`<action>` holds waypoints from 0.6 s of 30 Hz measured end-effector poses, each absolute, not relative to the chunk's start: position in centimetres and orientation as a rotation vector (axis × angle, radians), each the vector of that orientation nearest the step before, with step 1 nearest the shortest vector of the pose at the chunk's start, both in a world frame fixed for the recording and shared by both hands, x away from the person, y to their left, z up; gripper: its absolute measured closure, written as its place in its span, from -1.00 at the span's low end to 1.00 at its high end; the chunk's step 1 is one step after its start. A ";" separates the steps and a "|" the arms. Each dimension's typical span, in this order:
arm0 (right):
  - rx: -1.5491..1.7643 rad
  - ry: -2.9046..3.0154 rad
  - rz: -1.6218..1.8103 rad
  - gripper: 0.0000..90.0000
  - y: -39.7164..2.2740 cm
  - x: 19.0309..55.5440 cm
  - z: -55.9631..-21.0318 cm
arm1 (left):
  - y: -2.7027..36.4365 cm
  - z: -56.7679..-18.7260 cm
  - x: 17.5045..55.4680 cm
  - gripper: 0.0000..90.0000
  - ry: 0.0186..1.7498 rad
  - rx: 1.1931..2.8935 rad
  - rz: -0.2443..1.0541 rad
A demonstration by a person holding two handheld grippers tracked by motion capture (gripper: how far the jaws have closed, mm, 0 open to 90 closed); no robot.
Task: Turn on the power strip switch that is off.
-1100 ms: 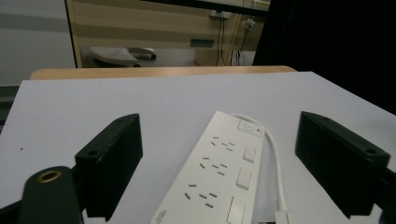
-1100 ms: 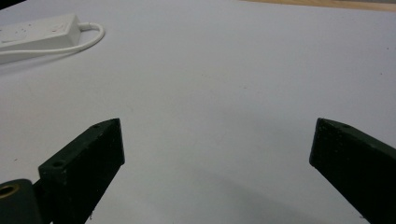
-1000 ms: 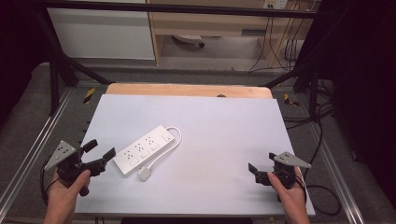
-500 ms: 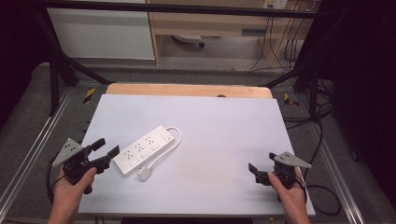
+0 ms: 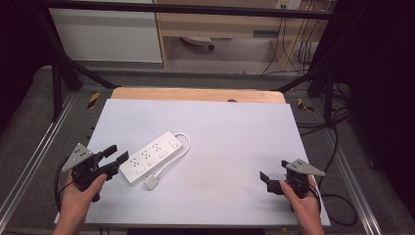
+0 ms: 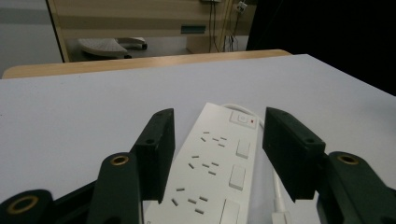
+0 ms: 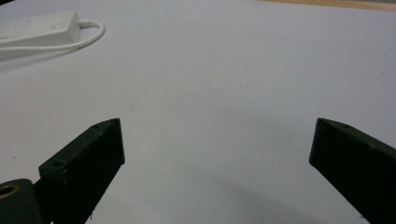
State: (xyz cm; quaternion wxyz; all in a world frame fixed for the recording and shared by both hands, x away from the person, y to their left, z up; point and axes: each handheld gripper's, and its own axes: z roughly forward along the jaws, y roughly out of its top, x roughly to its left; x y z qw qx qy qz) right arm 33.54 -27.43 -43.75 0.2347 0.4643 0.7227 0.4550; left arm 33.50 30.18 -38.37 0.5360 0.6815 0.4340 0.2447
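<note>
- A white tabletop (image 5: 220,147) with a wooden far edge stands inside a black frame; cables (image 5: 293,44) hang by a wooden cabinet (image 5: 215,24) beyond.
- A white power strip (image 5: 152,155) lies left of centre, its cord (image 5: 181,147) looping back to a plug (image 5: 150,182) beside it.
- The left gripper (image 5: 116,153) holds its fingers spread, the strip's near end just between them.
- The right gripper (image 5: 266,178), fingers also spread, sits well apart near the right edge.

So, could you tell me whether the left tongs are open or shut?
Open: the left tongs straddle the white plastic power strip, unclamped.
</note>
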 end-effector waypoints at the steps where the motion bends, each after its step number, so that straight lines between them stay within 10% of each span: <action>1: 1.269 1.989 1.247 -0.92 -27.3 33.6 -43.8 | 30.1 -38.4 33.5 0.00 1.034 1.624 0.579; 18: 1.274 1.969 1.265 -0.92 -27.6 33.4 -43.6 | 29.5 -38.9 34.3 0.31 1.017 1.656 0.566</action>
